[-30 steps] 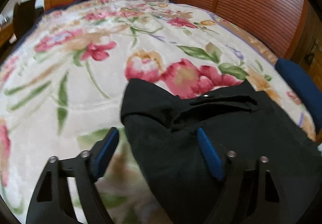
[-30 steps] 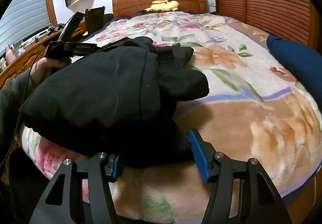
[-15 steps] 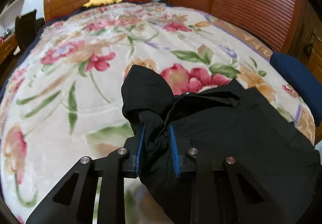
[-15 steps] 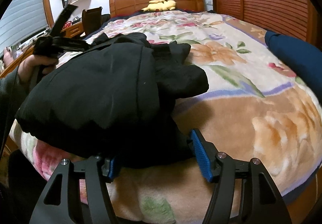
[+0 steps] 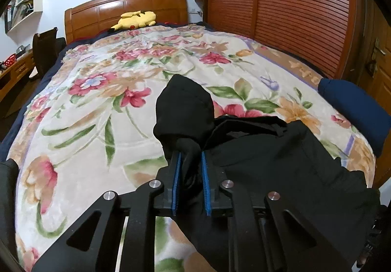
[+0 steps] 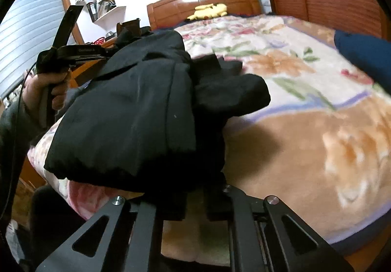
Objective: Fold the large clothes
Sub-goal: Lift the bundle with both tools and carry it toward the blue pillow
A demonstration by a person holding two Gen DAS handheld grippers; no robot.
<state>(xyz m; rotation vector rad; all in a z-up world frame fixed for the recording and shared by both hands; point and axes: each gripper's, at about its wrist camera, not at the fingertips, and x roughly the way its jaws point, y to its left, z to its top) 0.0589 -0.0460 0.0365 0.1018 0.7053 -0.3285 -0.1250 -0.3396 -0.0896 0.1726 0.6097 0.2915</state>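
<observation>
The left gripper (image 5: 190, 162) has its blue-lined fingers (image 5: 176, 181) closing on a bunched fold of the black garment (image 5: 281, 157), the cloth squeezed between the two pads and rising above them in a rounded hump. In the right wrist view the same gripper appears at the left, held in a person's hand (image 6: 46, 86) with a grey sleeve (image 6: 12, 130) below it.

The right gripper (image 6: 195, 195) has its fingers brought together on the near edge of the garment; the black cloth drapes over the finger tips, so the pads themselves are hidden, yet the fabric clearly runs down into the narrow gap between them.

The garment lies in a thick, loosely folded heap at the near end of the bed, on the flowered blanket (image 5: 97, 106), lifted at both gripped spots. A dark blue cushion (image 5: 354, 110) sits at the right edge of the bed. Farther off, a yellow plush toy (image 5: 136, 19) rests against the wooden headboard (image 5: 122, 8), and slatted wooden doors (image 5: 281, 3) stand along the right side.
</observation>
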